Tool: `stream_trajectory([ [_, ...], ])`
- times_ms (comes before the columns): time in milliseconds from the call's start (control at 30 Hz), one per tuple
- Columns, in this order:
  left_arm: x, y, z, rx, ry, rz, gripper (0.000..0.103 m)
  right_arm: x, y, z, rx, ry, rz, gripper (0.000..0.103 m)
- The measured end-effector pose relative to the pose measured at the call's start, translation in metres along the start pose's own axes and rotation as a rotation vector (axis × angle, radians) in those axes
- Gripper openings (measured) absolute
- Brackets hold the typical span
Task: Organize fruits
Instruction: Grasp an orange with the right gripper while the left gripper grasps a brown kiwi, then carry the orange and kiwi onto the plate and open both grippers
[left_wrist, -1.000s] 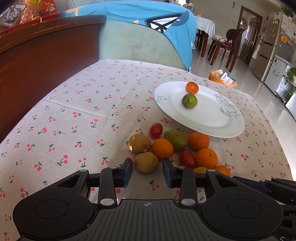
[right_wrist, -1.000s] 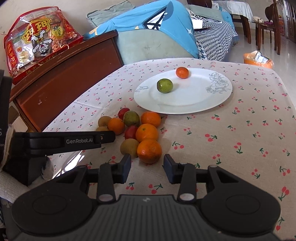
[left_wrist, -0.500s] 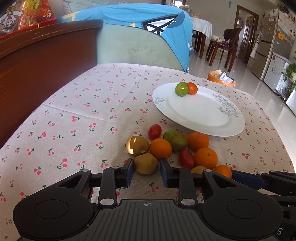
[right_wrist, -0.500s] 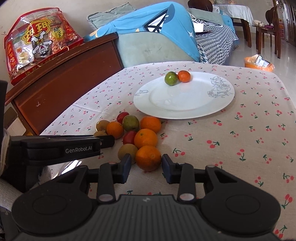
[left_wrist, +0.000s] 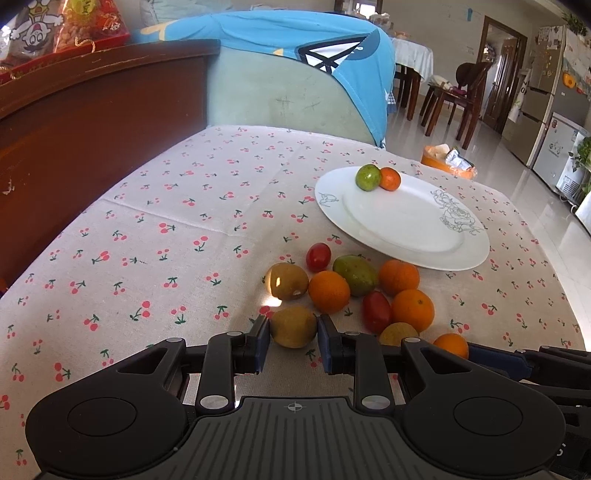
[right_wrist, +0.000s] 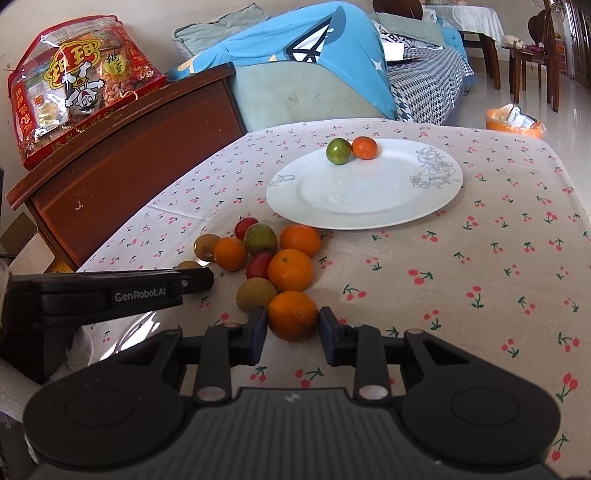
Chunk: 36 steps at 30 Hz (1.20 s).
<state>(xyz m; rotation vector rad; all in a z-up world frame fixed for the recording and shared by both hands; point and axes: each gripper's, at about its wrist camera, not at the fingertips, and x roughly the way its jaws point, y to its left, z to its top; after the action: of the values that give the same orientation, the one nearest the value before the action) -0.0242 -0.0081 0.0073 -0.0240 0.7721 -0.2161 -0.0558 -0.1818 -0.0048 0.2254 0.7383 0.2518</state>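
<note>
Green fruit (left_wrist: 368, 177) rolled, plate (left_wrist: 406, 236) holds two

- The snack bag (left_wrist: 55, 29) is cut off by the top-left edge of the left wrist view.
- The left gripper (right_wrist: 192, 281) hides most of one kiwi (right_wrist: 188, 264).

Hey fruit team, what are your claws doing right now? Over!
Left claw around a kiwi, right claw around an orange, both still on the cloth. Plate holds two fruits. Pile crowds both picks.
</note>
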Motion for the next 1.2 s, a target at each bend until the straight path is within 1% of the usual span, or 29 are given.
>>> stream_trajectory([
  [200,-0.012,-0.005,-0.004,-0.013,-0.005,-0.020,0.025,-0.013,0.000,0.002,0.008,-0.020,0.006,0.030],
  [467,-0.030,-0.009,0.001,-0.018,-0.044,-0.044,0.025,-0.023,-0.005,0.009,0.037,-0.054,0.003,0.030],
  [767,-0.043,-0.020,0.019,0.015,-0.096,-0.070,0.025,-0.041,-0.012,0.022,0.065,-0.126,0.007,0.030],
  [967,-0.044,-0.027,0.032,0.024,-0.103,-0.101,0.025,-0.045,-0.017,0.030,0.073,-0.156,-0.002,0.030],
  [1200,-0.034,-0.034,0.050,0.039,-0.103,-0.130,0.025,-0.039,-0.027,0.040,0.100,-0.173,-0.016,0.030],
])
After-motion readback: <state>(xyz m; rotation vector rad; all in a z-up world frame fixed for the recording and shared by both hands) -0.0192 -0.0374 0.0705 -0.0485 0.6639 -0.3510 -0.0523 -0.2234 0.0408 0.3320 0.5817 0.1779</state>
